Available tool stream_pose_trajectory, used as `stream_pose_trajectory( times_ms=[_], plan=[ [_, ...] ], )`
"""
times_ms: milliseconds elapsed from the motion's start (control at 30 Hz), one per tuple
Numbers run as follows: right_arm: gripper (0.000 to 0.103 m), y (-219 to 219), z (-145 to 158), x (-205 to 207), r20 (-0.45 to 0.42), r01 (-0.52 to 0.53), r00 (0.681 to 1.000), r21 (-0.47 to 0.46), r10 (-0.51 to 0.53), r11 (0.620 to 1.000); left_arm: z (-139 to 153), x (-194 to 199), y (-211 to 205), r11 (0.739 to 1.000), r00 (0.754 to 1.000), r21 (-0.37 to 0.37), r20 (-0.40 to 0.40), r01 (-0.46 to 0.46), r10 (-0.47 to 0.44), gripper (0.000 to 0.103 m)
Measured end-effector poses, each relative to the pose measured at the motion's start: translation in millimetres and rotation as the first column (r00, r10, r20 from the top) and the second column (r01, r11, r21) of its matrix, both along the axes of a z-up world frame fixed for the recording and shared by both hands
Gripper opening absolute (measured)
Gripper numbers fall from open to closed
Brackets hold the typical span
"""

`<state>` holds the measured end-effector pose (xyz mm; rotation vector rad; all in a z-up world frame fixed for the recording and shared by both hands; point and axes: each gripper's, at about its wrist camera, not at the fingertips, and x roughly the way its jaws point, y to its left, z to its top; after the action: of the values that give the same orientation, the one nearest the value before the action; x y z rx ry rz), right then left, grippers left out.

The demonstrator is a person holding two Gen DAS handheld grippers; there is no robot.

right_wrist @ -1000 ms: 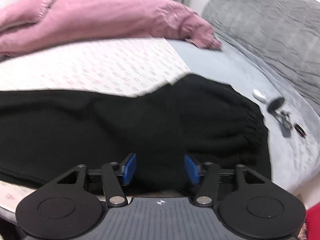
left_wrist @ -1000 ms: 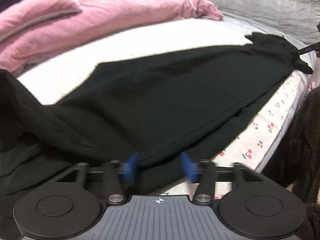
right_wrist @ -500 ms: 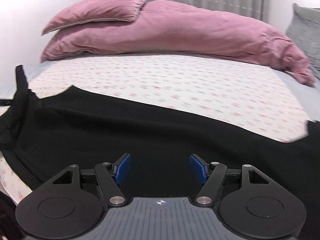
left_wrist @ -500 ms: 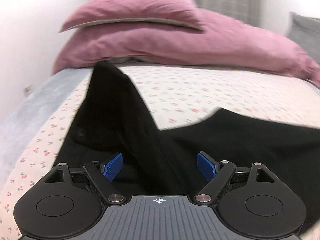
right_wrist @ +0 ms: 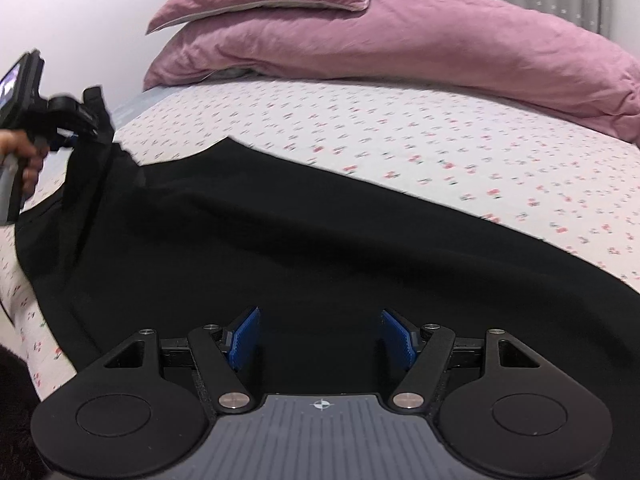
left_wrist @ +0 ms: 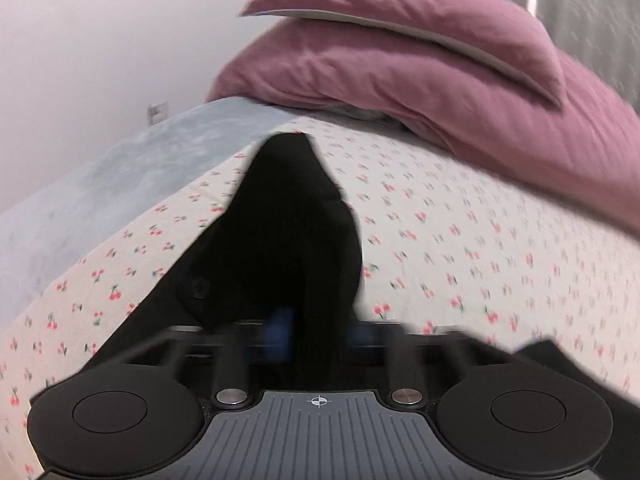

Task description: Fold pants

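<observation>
Left tool (left_wrist: 318, 332) pinches pants (left_wrist: 292, 232); right tool (right_wrist: 319, 340) gapes above them.

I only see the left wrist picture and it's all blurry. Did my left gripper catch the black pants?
Observer: Yes. In the right wrist view, the left gripper has just been closing on one end of the pants, and that end is lifted off the bed sheet.
Operator: Where's my other gripper?
Observer: The right gripper is open above the middle of the pants and isn't pinching anything.
Operator: Are the pants lying flat?
Observer: Mostly. They stretch across the sheet and rise only near the left gripper.
</observation>
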<state>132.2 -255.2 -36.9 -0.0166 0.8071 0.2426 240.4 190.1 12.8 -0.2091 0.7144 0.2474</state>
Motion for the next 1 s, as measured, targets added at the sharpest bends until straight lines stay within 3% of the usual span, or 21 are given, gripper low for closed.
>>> stream_pose_trajectory(
  times_ms=[200,400,500,533,567,633,667,733,867,1000],
  plan=[
    [0.067,19.4,-0.6,-5.2,0.003,-0.085,0.996,-0.005,0.085,0.996,16.9,-46.4,51.1,0.995,0.994,-0.091,0.1,-0.026,0.035,0.004],
    [0.067,45.2,2.1,-13.9,0.027,-0.187,0.982,-0.003,0.187,0.982,-2.3,-108.4,112.0,0.963,0.993,-0.256,0.058,-0.087,0.105,0.004],
    [0.065,58.7,2.1,-16.5,0.039,-0.238,0.97,-0.004,0.238,0.971,-29.6,-124.5,142.3,0.931,0.989,-0.337,-0.004,-0.141,0.148,0.005],
    [0.065,63.8,2.5,-18.1,0.046,-0.266,0.963,0.0,0.266,0.964,-41.8,-127.5,152.4,0.908,0.987,-0.389,-0.023,-0.154,0.157,0.006],
    [0.063,68.6,3.0,-20.2,0.053,-0.301,0.952,0.009,0.3,0.954,-50.2,-129.8,159.2,0.885,0.987,-0.439,-0.022,-0.152,0.159,0.006],
    [0.048,78.2,4.5,-27.7,0.073,-0.383,0.922,0.017,0.381,0.924,-62.1,-133.9,168.2,0.846,0.988,-0.52,0.018,-0.12,0.152,0.006],
    [0.046,83.6,4.6,-31.2,0.083,-0.423,0.903,0.015,0.421,0.906,-64.7,-134.6,169.9,0.836,0.988,-0.539,0.036,-0.105,0.147,0.007],
    [0.041,93.8,4.1,-36.3,0.089,-0.478,0.875,-0.002,0.476,0.878,-66.7,-134.5,170.8,0.829,0.988,-0.552,0.061,-0.084,0.141,0.008],
    [0.035,108.0,-0.1,-42.5,0.073,-0.543,0.836,-0.03,0.544,0.839,-65.3,-131.7,165.7,0.841,0.988,-0.537,0.085,-0.062,0.127,0.009],
    [0.032,117.4,-8.3,-38.5,0.046,-0.547,0.833,-0.086,0.552,0.833,-66.9,-124.6,165.8,0.838,0.985,-0.543,0.104,-0.058,0.135,0.011]
  ],
)
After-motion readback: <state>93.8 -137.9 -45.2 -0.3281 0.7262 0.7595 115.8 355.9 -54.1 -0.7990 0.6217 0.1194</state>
